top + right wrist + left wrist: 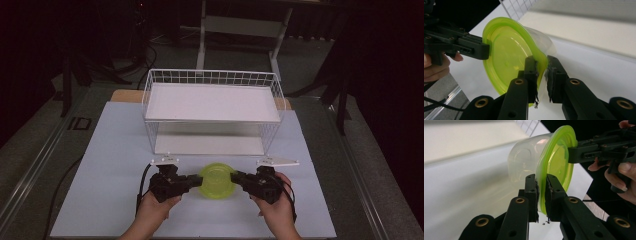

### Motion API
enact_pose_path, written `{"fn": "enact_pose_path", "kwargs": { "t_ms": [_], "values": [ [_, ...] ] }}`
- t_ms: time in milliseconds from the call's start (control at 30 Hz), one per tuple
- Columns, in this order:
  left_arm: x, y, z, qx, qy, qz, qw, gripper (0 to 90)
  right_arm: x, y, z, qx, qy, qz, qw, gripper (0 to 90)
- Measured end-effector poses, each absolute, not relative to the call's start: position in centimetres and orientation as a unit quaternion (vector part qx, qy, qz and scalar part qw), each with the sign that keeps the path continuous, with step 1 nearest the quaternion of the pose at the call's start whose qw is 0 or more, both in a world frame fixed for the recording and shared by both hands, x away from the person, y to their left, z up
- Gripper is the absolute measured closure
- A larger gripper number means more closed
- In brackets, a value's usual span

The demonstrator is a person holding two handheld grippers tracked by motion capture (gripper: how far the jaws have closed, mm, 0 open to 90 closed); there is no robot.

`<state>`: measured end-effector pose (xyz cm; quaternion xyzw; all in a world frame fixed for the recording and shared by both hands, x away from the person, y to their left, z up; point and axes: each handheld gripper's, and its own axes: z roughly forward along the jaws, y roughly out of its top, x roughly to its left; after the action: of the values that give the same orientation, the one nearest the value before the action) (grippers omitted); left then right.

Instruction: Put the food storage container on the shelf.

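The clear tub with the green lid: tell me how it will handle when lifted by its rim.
The tub looks empty and thin-walled, so probably light. Both tongs, left and right, pinch only the green lid edge; that rim may flex, or the lid could pop off. Smooth plastic, so likely slippery.

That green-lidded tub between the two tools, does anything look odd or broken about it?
Nothing broken. The tub is whole, its green lid on; the left tool and right tool each pinch the lid's rim. Their pads look frayed.

Lime-green lid (217, 181); clear container (526, 163); white wire rack (212, 111).
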<state>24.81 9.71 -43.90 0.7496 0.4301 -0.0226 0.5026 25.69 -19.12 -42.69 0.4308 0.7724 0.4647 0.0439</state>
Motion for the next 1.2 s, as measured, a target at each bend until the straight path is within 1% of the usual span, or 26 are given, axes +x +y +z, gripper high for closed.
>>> {"fn": "enact_pose_path", "kwargs": {
  "t_ms": [300, 533, 667, 967, 1067, 1200],
  "values": [
    [25.6, 10.4, -41.2, 0.744, 0.428, -0.004, 0.513, 82.2, 26.7, -18.3, -39.9, 0.417, 0.773, 0.473, 0.064, 79.7],
    [26.4, 10.7, -38.6, 0.736, 0.424, 0.006, 0.527, 82.2, 27.6, -17.9, -36.9, 0.405, 0.769, 0.487, 0.086, 79.6],
    [27.2, 11.0, -36.2, 0.732, 0.423, 0.022, 0.534, 82.2, 28.4, -17.6, -35.0, 0.399, 0.767, 0.492, 0.098, 79.5],
    [29.8, 11.5, -32.4, 0.724, 0.427, 0.036, 0.541, 82.1, 31.0, -16.9, -31.3, 0.398, 0.760, 0.503, 0.107, 79.4],
    [30.8, 11.5, -31.5, 0.723, 0.431, 0.043, 0.539, 81.9, 32.1, -16.7, -30.3, 0.398, 0.758, 0.504, 0.114, 79.4],
    [32.1, 11.5, -30.5, 0.720, 0.437, 0.053, 0.537, 81.7, 33.6, -16.4, -29.2, 0.404, 0.758, 0.500, 0.111, 79.3]
  ]
}}
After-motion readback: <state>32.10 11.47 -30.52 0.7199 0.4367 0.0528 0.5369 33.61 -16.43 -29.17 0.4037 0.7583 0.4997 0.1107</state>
